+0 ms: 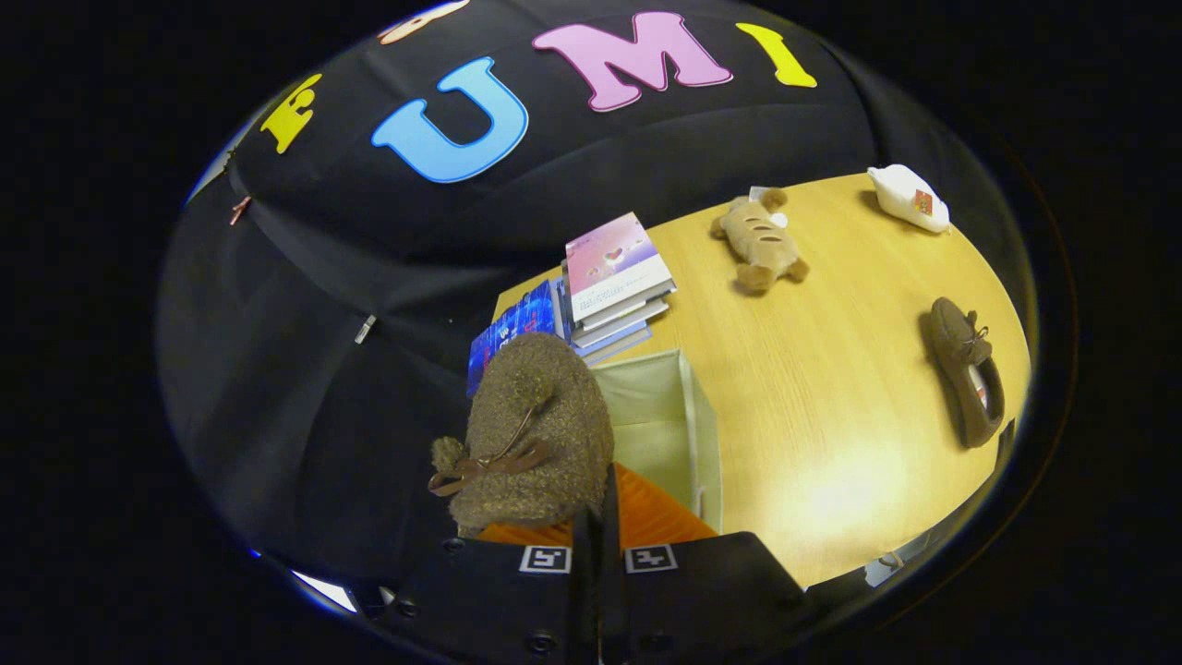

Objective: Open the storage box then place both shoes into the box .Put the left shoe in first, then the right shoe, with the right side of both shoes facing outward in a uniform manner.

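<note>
Gripper view: our hand-held gripper [598, 517], fingers pressed together on the heel rim of the fuzzy brown shoe [536, 429], holds it over the open storage box [688, 434]; we judge we should lower it fully inside, right side outward, before releasing, the other shoe [965, 369] waiting on the bench [831, 369].
</note>
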{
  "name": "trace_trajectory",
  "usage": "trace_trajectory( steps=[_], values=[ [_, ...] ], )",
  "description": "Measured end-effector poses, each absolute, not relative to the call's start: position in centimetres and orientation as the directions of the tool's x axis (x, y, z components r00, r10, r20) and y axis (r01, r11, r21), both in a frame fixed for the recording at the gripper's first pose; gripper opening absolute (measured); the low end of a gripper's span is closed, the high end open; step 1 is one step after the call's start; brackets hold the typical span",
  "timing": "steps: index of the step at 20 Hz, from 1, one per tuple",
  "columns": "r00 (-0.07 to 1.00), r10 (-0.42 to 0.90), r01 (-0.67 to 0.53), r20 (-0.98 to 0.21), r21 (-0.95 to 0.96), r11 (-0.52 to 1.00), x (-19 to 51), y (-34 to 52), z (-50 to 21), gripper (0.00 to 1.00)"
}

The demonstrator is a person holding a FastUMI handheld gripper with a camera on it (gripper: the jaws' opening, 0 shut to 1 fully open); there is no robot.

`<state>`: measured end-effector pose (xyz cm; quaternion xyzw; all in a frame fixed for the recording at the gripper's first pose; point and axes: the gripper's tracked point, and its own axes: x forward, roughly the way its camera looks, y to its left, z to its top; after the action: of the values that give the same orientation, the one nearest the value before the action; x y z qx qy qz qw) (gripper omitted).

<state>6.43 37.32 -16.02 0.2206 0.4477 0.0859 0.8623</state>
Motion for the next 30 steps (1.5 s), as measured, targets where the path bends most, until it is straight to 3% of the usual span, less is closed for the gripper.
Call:
trace_trajectory(
  steps=[13, 15, 20, 26, 30],
  values=[
    [0.427, 0.283, 0.096, -0.859, 0.354, 0.93, 6.9, 43.2, -27.3, 0.09],
    [0.374, 0.338, 0.074, -0.864, 0.391, 0.917, 6.1, 44.7, -27.5, 0.22],
    [0.408, 0.415, -0.033, -0.813, 0.441, 0.897, 5.9, 44.6, -23.8, 0.99],
    [0.565, 0.393, -0.204, -0.726, 0.338, 0.919, 5.0, 35.9, -17.0, 0.99],
    [0.665, 0.3, -0.225, -0.684, 0.199, 0.954, 4.7, 26.3, -14.6, 0.99]
  ],
)
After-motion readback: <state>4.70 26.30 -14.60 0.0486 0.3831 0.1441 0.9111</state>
